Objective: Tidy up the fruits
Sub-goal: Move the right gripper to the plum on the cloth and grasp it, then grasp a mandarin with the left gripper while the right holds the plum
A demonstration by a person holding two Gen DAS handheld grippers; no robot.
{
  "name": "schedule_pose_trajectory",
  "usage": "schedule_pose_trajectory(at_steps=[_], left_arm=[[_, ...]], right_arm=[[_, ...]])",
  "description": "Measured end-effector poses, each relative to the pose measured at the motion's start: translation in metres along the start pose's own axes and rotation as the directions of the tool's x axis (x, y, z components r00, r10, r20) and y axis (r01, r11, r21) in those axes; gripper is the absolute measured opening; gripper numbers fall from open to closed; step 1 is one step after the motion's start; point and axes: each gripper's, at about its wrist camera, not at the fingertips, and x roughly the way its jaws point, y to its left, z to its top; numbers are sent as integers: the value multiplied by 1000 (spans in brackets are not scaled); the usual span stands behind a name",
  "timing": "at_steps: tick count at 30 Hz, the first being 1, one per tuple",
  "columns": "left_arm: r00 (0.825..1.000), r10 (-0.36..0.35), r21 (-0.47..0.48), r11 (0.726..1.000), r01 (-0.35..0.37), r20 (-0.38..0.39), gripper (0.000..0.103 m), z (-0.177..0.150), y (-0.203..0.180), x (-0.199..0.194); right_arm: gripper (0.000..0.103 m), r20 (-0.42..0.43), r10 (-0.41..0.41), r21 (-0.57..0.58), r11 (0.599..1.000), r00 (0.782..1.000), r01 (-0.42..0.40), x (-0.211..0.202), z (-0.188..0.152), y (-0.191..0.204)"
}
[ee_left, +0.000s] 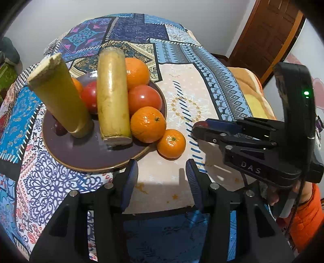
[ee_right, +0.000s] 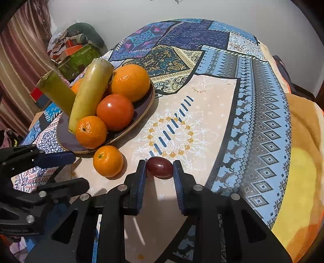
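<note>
Grape (ee_right: 159, 167) lay between the right tongs (ee_right: 159, 168), long axis across the narrow gap, pads touching or nearly; plate (ee_right: 68, 141) far-left; left tongs (ee_left: 161, 178) wide, empty.

A round table (ee_right: 253, 105) wears a patchwork cloth (ee_left: 139, 30) in blue, cream and dark squares. The wall (ee_right: 141, 18) behind is plain and pale. A brown wooden door (ee_left: 269, 38) stands at the right. Striped brown curtains (ee_right: 18, 60) hang at the left, near a pile of boxes (ee_right: 77, 54) and clothes. A soft orange and yellow blanket (ee_right: 303, 172) lies beside the table. Bright light falls on the cloth.
</note>
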Motion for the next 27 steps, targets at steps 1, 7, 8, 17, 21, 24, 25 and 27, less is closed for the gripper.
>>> schedule_pose_trajectory(at_steps=[1, 7, 8, 17, 21, 24, 25, 27], left_arm=[[1000, 0, 0, 1000, 0, -5, 49, 0, -1, 2], [1000, 0, -30, 1000, -1, -29, 49, 4, -5, 11], [999, -1, -39, 999, 0, -33, 49, 6, -6, 13], [998, 22, -114, 993, -29, -58, 49, 21, -14, 32], [997, 51, -113, 992, -57, -52, 49, 23, -20, 35], [995, 92, -92, 991, -96, -43, 35, 24, -23, 36], [995, 89, -94, 991, -92, -41, 35, 24, -22, 35], [997, 71, -106, 992, -74, -39, 35, 23, -19, 33]], right_arm=[[24, 4, -1, 2, 1000, 1000, 1, -2, 0, -1], [24, 26, 8, 21, 1000, 1000, -9, -15, -5, -6], [24, 32, 8, 21, 1000, 999, -9, -19, -7, -7], [24, 75, 44, 49, 998, 996, -48, -30, -13, -16], [24, 86, 69, 60, 995, 994, -74, -31, -15, -20], [24, 87, 77, 66, 994, 993, -83, -30, -17, -22], [24, 87, 78, 67, 994, 993, -84, -30, -17, -22], [24, 88, 79, 71, 994, 993, -85, -31, -18, -23]])
